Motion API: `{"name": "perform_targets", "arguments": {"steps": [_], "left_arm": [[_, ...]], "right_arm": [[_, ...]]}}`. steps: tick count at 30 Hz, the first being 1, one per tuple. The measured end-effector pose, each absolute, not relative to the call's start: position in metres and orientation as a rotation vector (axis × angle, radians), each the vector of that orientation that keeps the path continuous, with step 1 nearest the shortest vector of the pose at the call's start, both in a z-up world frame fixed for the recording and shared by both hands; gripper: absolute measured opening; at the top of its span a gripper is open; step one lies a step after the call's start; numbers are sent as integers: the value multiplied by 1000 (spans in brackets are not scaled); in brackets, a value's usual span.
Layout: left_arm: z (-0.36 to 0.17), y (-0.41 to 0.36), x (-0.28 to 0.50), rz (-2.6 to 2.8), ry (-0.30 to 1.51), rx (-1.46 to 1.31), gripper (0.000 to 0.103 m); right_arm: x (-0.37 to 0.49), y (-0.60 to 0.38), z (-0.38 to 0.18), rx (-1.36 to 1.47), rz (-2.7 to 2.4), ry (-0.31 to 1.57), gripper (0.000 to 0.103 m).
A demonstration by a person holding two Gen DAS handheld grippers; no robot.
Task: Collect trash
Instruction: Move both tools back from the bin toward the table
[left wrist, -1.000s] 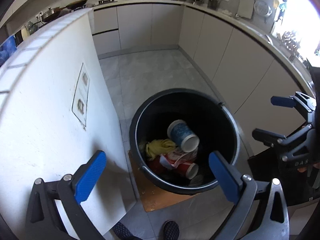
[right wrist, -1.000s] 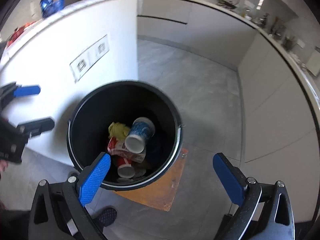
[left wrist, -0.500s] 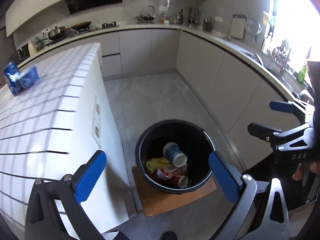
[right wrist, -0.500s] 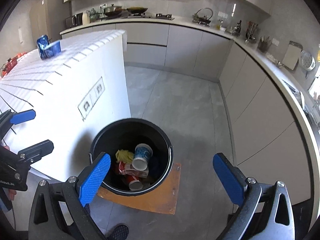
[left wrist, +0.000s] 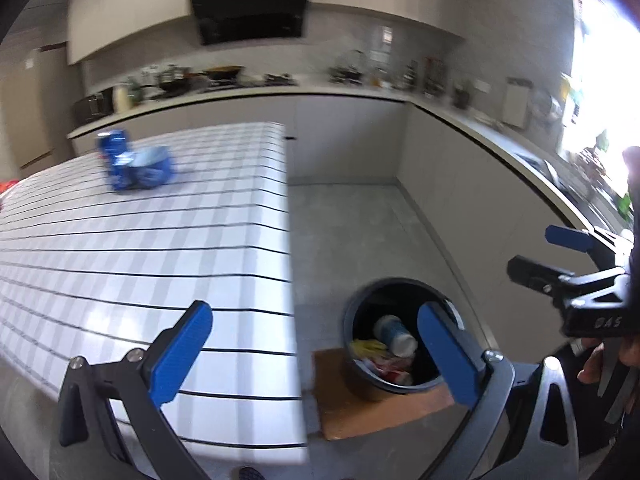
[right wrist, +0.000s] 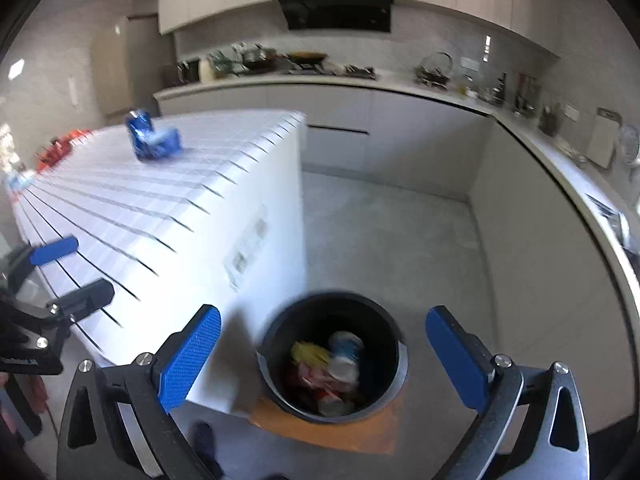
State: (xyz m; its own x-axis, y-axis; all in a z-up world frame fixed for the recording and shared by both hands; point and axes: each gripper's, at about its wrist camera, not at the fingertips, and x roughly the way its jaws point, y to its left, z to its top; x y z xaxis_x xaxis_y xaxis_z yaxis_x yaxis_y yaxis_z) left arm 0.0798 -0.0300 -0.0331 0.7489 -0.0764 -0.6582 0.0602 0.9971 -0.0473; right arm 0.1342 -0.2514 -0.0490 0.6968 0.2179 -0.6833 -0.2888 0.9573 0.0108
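A black round trash bin stands on the floor beside the white tiled island. It holds a blue-white cup, a yellow rag and red wrappers. A blue crumpled wrapper lies on the island top, far from both grippers. My left gripper is open and empty, high above the island's edge. My right gripper is open and empty, high above the bin. Each gripper also shows in the other's view, the right and the left.
A brown board lies under the bin. Grey cabinets and a cluttered counter run along the back and right walls. Red items lie at the island's far left. Grey floor lies between island and cabinets.
Both grippers have risen and tilted up from the bin. The bin now looks small and low, and the island top with the blue wrapper has come into view.
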Motion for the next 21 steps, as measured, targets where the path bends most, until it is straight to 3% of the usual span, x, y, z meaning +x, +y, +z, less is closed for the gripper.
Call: {"name": "perform_targets", "arguments": {"steps": [21], "left_arm": [[-32,174,115,231,677,-134,103]], "right_arm": [[221,-23,-34,-155,473,728,103]]}}
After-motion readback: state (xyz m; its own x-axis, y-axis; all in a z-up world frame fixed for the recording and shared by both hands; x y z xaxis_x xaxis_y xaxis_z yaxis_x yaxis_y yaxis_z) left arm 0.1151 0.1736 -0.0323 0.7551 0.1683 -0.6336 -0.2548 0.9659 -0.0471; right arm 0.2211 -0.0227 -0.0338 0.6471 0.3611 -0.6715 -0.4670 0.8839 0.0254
